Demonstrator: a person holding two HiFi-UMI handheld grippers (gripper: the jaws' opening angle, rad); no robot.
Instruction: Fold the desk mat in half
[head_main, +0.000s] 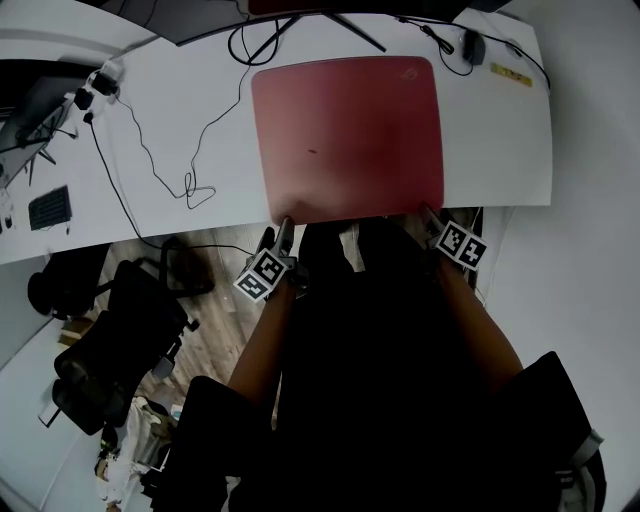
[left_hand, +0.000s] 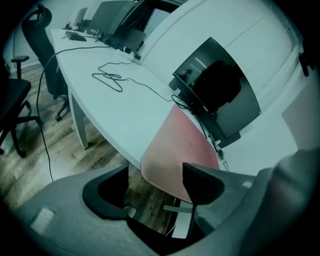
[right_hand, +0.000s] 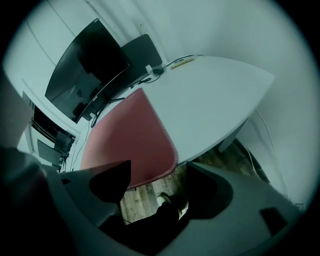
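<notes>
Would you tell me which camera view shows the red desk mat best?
The head view: nearly the whole red rectangular desk mat lies flat on the white desk. Both gripper views show it foreshortened, partly behind jaws.

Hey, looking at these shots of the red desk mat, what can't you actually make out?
- Head view: the monitor is cut off by the top edge.
- Head view: the yellow item on the desk's far corner is too small to identify.
- Both gripper views: the desk mat's underside is hidden by the mat itself.
</notes>
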